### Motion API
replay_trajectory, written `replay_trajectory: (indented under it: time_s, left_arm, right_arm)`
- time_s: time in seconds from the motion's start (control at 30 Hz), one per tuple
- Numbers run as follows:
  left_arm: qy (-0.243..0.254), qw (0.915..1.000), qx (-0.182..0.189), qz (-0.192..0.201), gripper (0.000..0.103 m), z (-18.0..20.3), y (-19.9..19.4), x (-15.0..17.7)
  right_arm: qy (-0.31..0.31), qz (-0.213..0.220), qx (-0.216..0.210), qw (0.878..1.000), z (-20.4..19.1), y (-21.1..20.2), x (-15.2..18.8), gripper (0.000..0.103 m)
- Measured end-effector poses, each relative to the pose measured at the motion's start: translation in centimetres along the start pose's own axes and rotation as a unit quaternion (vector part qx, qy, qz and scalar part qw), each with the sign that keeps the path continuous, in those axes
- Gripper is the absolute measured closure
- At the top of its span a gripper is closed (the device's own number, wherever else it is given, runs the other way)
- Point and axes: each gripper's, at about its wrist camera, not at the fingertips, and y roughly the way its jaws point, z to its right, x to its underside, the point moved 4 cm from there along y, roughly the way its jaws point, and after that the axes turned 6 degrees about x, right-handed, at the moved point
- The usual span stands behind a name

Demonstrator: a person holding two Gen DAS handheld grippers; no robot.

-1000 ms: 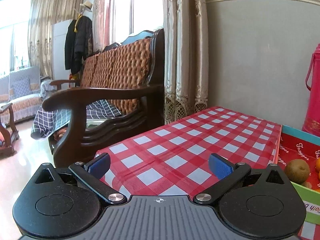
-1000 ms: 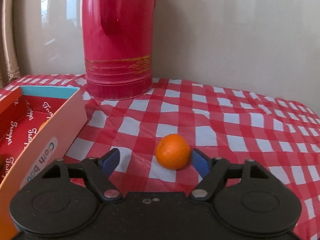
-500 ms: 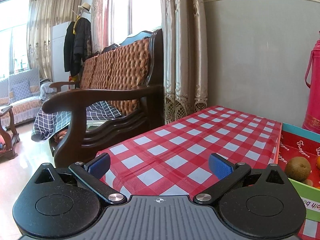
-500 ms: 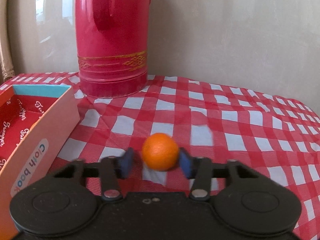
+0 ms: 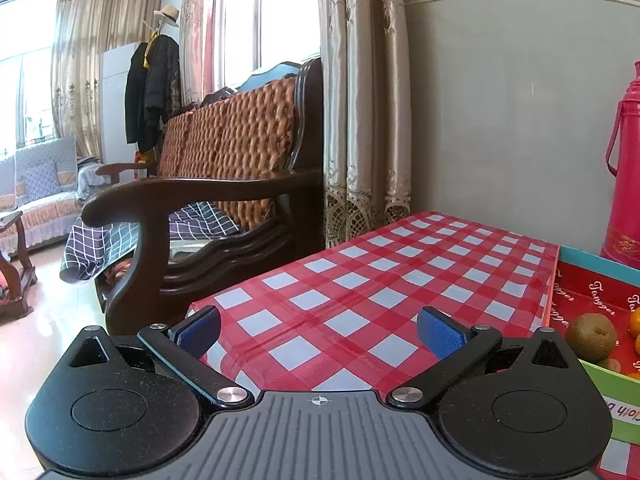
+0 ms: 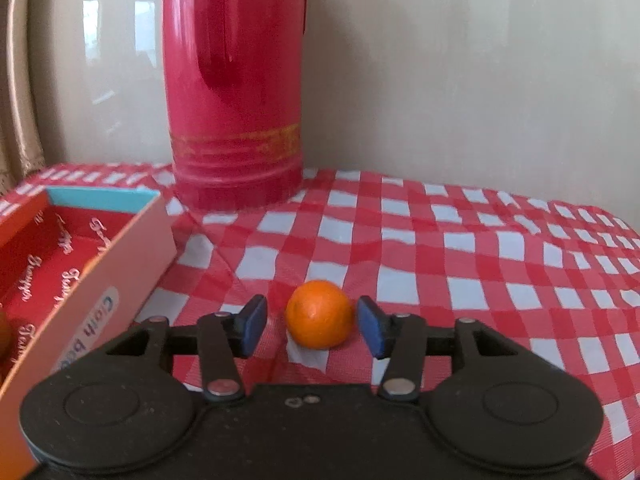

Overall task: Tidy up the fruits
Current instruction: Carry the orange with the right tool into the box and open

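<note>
An orange [image 6: 320, 314] lies on the red-and-white checked tablecloth [image 6: 460, 256] between the blue pads of my right gripper [image 6: 313, 324]. The jaws are partly closed around it; a small gap shows on each side. The open cardboard box [image 6: 120, 264] with a red printed lining stands to the left. In the left wrist view the same box [image 5: 592, 276] is at the right edge and holds a brown kiwi [image 5: 591, 337] and some orange fruit [image 5: 636, 322]. My left gripper [image 5: 319, 330] is open and empty above the cloth.
A tall red thermos [image 6: 236, 92] stands against the wall behind the orange; it also shows in the left wrist view [image 5: 626, 176]. A dark wooden sofa [image 5: 208, 200] and a curtain [image 5: 364, 112] lie beyond the table's left edge.
My right gripper's jaws closed in from wide open around the orange and now stand slightly wider than half a second ago. The view shifted right and up. The left gripper barely moved.
</note>
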Motion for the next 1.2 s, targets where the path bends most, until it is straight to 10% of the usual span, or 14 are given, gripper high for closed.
replay_trajectory:
  time_s: [0.63,1.2]
  left_arm:
    - [-0.020,0.9998,0.007,-0.005,0.000,-0.7,0.3,0.0]
    - [-0.011,0.9999,0.002,-0.006,0.000,-0.7,0.3,0.2]
  right_arm:
    - [0.007,-0.019,-0.005,1.000,0.0,1.3,0.6,0.073]
    - [-0.018,0.058,-0.078,0.995,-3.0,-3.3,-1.0,0.074]
